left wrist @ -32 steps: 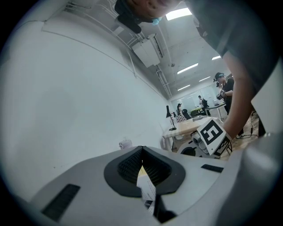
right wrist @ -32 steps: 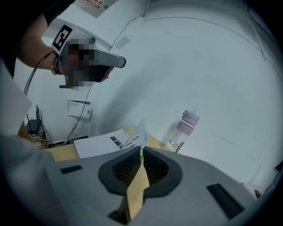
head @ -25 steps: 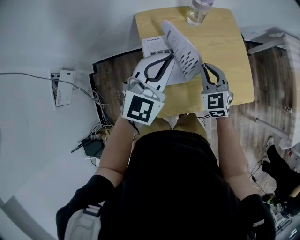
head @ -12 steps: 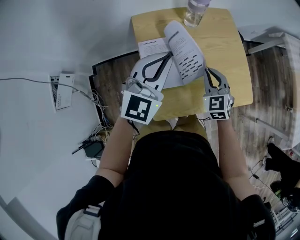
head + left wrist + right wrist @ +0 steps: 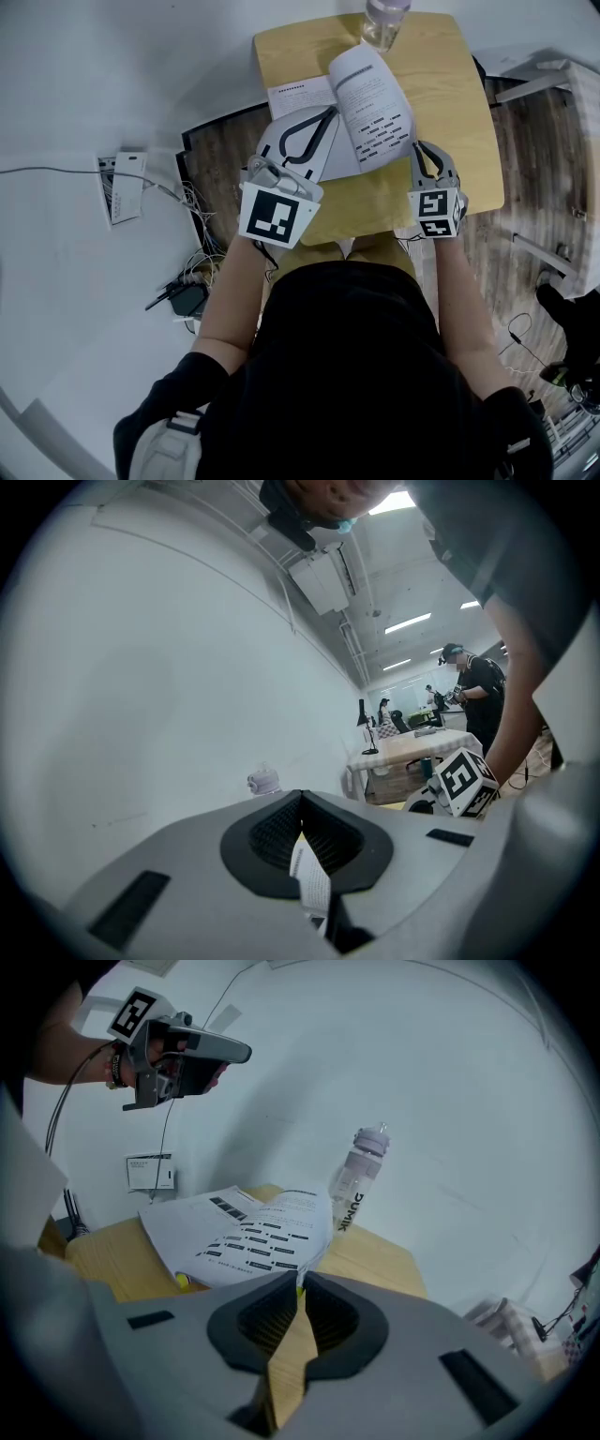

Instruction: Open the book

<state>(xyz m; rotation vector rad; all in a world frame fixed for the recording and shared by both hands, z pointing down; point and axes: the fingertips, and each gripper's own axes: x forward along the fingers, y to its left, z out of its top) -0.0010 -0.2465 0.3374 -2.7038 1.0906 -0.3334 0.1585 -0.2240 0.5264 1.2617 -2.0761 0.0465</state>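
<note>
Small wooden table [image 5: 450, 94] below the left gripper [image 5: 329, 111] and right gripper [image 5: 419, 146]. Open book [image 5: 302, 94] lying just ahead of both (one page lifted). Clear bottle [image 5: 382, 23] upright well beyond, at far edge.

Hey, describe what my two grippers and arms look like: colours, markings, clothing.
The left gripper and right gripper are light grey shells with black ribbed pads lining a teardrop opening. Each carries a white cube with black square markers. You wear a black top, with forearms uncovered.
</note>
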